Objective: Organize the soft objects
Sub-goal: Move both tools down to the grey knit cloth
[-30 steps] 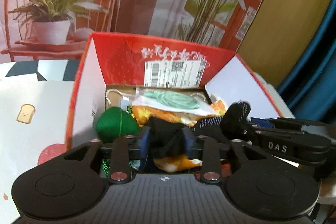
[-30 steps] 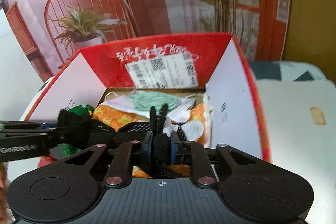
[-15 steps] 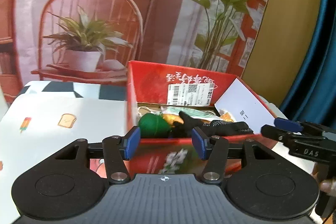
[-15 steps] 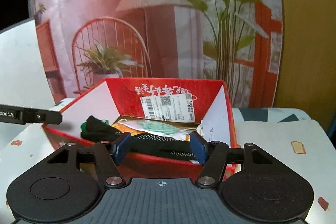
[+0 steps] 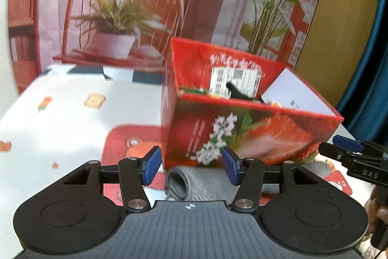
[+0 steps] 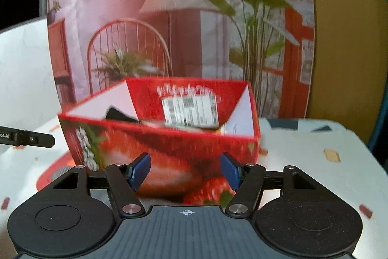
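Note:
A red strawberry-print box (image 5: 242, 135) stands on the table, also in the right wrist view (image 6: 165, 152). A black soft item (image 5: 236, 92) pokes above its rim among other soft things; it also shows in the right wrist view (image 6: 116, 114). A grey knitted sock (image 5: 206, 182) lies on the table in front of the box, just beyond my left gripper (image 5: 191, 165), which is open and empty. My right gripper (image 6: 185, 171) is open and empty, in front of the box; it also shows at the right edge of the left wrist view (image 5: 351, 152).
The white tablecloth (image 5: 60, 118) has small printed pictures and a red mat (image 5: 126, 140) under the box. A backdrop with a printed chair and plants (image 5: 116, 16) stands behind the table. A blue curtain (image 5: 373, 64) hangs at right.
Both grippers let go of the black item in the box, opened, and pulled back and down. They now sit in front of the box, near the grey sock.

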